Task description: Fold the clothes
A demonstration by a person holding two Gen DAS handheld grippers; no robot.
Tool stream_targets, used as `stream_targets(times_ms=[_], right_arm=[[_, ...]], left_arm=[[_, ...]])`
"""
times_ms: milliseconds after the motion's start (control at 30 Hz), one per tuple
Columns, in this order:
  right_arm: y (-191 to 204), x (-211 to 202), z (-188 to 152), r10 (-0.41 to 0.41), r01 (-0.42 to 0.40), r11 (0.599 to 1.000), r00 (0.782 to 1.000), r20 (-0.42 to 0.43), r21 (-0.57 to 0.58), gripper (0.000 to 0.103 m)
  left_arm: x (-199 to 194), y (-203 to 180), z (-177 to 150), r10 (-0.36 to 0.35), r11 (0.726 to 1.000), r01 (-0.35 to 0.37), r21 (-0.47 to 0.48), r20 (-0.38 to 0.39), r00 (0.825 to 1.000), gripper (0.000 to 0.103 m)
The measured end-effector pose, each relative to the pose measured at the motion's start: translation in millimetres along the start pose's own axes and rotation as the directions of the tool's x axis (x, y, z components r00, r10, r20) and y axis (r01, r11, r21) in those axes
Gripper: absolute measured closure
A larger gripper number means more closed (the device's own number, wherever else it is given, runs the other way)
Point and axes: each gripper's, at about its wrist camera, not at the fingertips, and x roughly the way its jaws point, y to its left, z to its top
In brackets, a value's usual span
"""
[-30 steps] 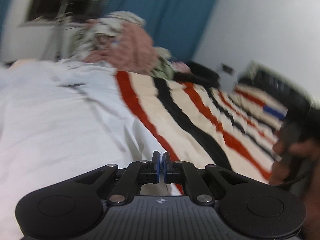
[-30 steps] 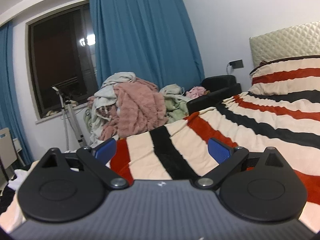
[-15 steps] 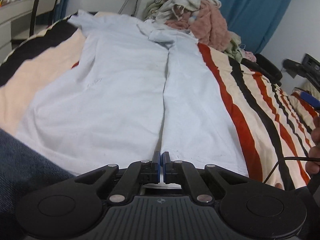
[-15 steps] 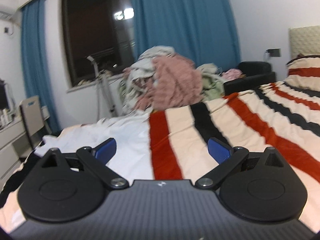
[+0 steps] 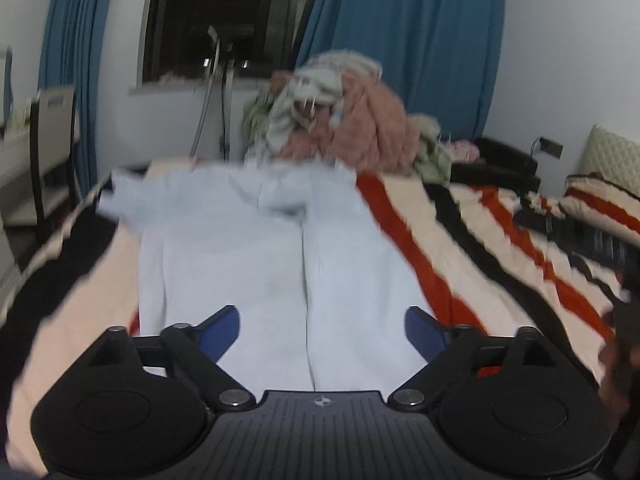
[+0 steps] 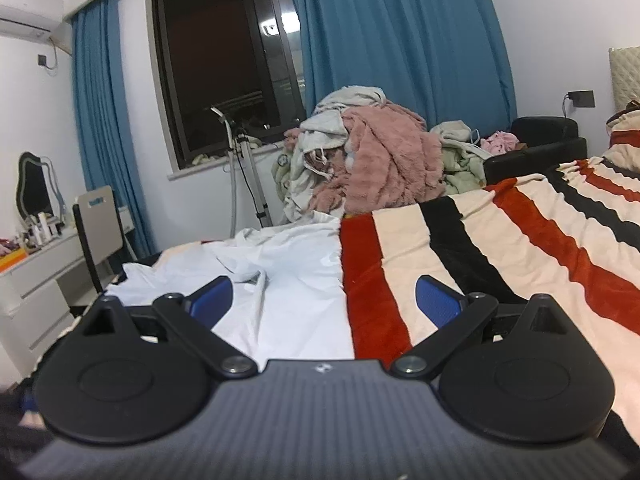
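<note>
Pale-blue woven shirt (image 5: 248, 264), spread flat and front-up on the bed's fleece blanket striped in cream, red and black (image 5: 460, 248); button placket running straight down the middle toward the camera, collar at the far end, one sleeve flung out to the far left. Laid out this way most likely to give even panels and a firm, level base for creasing; no fold across the body visible from here, though blur softens the detail. Left gripper (image 5: 322, 320) hovering over the near hem, jaws spread wide and holding nothing, straddling the placket line, placed as if to keep either hem corner within reach. Beyond the collar, heaped against the blue curtain, a loose pile of pink, grey and green garments (image 5: 344, 124), well apart from the shirt. From the right wrist: same shirt (image 6: 288, 280) seen lower and from its right side, its long edge lying along a red stripe of the blanket (image 6: 460, 248), collar area rumpled rather than smoothed. Right gripper (image 6: 324, 294) level with that edge, jaws likewise spread and empty, one blue pad over cloth, the other over blanket, probably lined up on the shirt's side seam. Garment pile (image 6: 372, 160) behind, clear of the working space; white desk (image 6: 36, 272) off to the left, not involved.
</note>
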Motion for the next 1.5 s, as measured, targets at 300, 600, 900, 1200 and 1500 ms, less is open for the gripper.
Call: stream_targets(times_ms=[300,600,900,1200,1500], right_arm=[[12.3,3.5,-3.4,0.033,-0.033,0.999,0.999,0.009,-0.035,0.004],[18.1,14.0,-13.3,0.017,-0.017,0.999,1.0,0.001,-0.04,0.004],[19.3,17.9,-17.9,-0.019,0.02,0.999,1.0,0.024,-0.028,0.004],[30.0,-4.3,-18.5,-0.004,0.011,0.998,0.993,0.118,-0.062,0.004],[41.9,-32.4,12.4,0.033,-0.032,0.999,0.993,0.111,-0.011,0.004]], left_arm=[[33.0,11.7,23.6,0.069,0.996,-0.074,0.049,0.095,0.993,0.0],[44.9,42.6,-1.0,0.092,0.996,-0.092,-0.005,0.088,0.992,0.0],[64.2,39.9,-13.6,0.097,0.995,-0.099,0.029,0.07,0.993,0.0],[41.2,40.4,-20.4,0.053,0.998,-0.056,0.025,0.105,0.993,0.0],[-39.2,25.1,26.0,0.111,0.992,-0.118,0.05,0.125,0.986,0.0]])
